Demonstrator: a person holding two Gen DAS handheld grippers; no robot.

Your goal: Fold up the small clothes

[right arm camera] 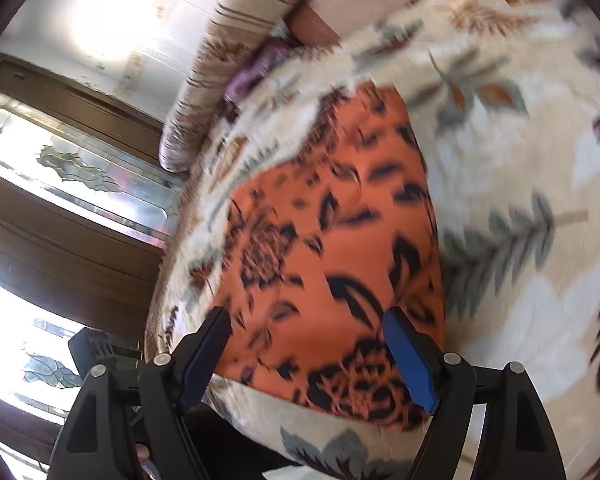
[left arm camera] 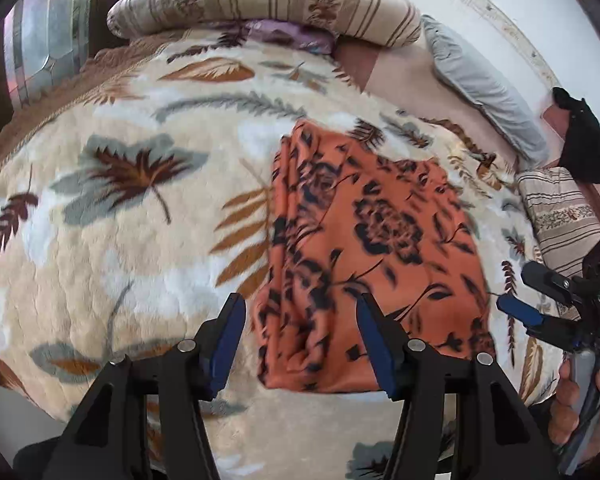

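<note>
An orange garment with a black flower print (left arm camera: 372,248) lies folded into a rough rectangle on the leaf-patterned blanket (left arm camera: 112,248). My left gripper (left arm camera: 300,300) hovers over the garment's near left edge, jaws apart, nothing pinched between the blue pads. In the right wrist view the same garment (right arm camera: 332,248) fills the middle, and my right gripper (right arm camera: 307,314) stands wide open above its near end, touching nothing. The right gripper (left arm camera: 516,286) also shows at the right edge of the left wrist view, beside the garment's right side, held by a hand (left arm camera: 572,400).
A striped bolster (left arm camera: 260,4) lies along the bed's far end, with purple cloth (left arm camera: 288,36) tucked under it. A grey pillow (left arm camera: 484,92), a black item (left arm camera: 588,148) and a striped cushion (left arm camera: 560,216) sit at the right. A glazed wooden door (right arm camera: 72,176) stands beyond the bed.
</note>
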